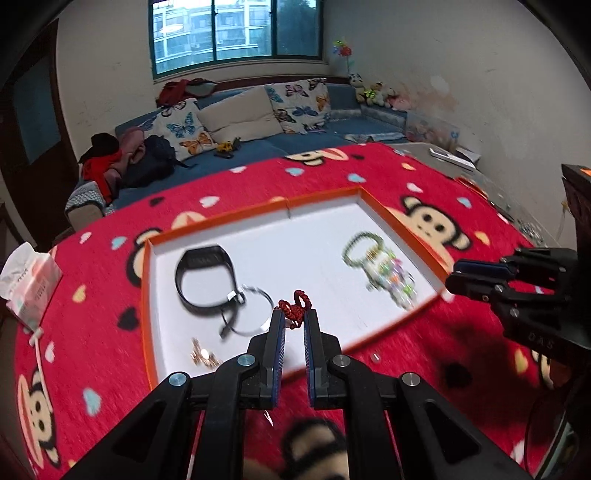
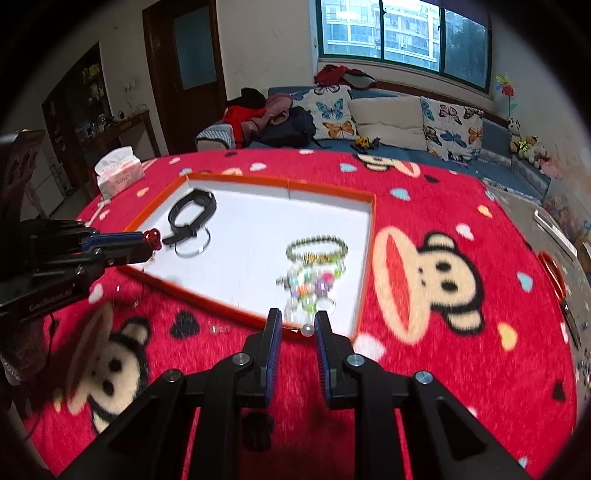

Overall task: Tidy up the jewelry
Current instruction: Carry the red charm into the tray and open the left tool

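Above red cloth [image 1: 369, 177], left tool [image 1: 294, 314] clamps red knotted bracelet [image 1: 295, 304]; right tool [image 2: 297, 318] pinches pearl bead [image 2: 307, 329].

Daylight enters through the window [image 1: 236, 31] on the far wall; the room below it is evenly but dimly lit. Motion blur smears the beaded bracelets [image 1: 380, 267] and the red cloth [image 2: 461, 362] around the white tray [image 1: 295, 240], whose floor reads bright. Fisheye curvature bends the cloth's edges, and black vignetting fills every corner.
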The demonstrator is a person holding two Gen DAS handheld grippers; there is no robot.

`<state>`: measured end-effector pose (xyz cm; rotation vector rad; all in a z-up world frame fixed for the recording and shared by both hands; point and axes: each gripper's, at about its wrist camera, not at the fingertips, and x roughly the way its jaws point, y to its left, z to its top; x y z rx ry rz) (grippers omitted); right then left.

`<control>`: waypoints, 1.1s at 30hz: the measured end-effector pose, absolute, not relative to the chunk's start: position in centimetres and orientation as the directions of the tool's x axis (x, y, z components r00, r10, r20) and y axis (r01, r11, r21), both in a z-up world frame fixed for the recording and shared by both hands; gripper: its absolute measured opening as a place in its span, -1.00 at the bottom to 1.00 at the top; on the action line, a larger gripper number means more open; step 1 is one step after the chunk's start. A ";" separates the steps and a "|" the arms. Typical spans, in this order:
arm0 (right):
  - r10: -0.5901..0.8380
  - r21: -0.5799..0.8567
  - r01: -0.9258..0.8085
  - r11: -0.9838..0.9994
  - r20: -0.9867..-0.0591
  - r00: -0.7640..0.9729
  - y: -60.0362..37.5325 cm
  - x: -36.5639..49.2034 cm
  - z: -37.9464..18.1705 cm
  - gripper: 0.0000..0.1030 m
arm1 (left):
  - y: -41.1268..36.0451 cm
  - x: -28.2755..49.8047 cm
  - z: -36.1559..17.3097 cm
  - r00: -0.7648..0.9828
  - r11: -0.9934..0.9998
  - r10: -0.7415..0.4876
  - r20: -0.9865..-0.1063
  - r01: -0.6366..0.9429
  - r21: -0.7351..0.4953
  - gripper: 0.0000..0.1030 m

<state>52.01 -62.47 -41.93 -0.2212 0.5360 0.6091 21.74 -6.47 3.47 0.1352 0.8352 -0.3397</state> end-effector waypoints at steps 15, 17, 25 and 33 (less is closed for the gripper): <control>0.465 -0.031 -0.601 0.799 -0.602 0.649 -61.1 55.5 -43.9 -0.60 | -6.9 25.8 -0.2 0.539 0.936 -0.227 -0.811 0.352 -0.028 -0.76; 0.464 -0.030 -0.600 0.799 -0.604 0.648 -61.0 55.7 -44.0 -0.60 | -7.0 26.0 -0.4 0.534 0.937 -0.217 -0.817 0.350 -0.020 -0.75; 0.463 -0.029 -0.602 0.798 -0.611 0.643 -60.7 56.0 -44.3 -0.60 | -7.3 26.2 -0.7 0.515 0.936 -0.210 -0.831 0.352 -0.018 -0.74; 0.464 -0.017 -0.593 0.805 -0.605 0.647 -61.0 56.2 -44.0 -0.51 | -7.4 26.1 -0.7 0.505 0.935 -0.202 -0.839 0.353 -0.013 -0.74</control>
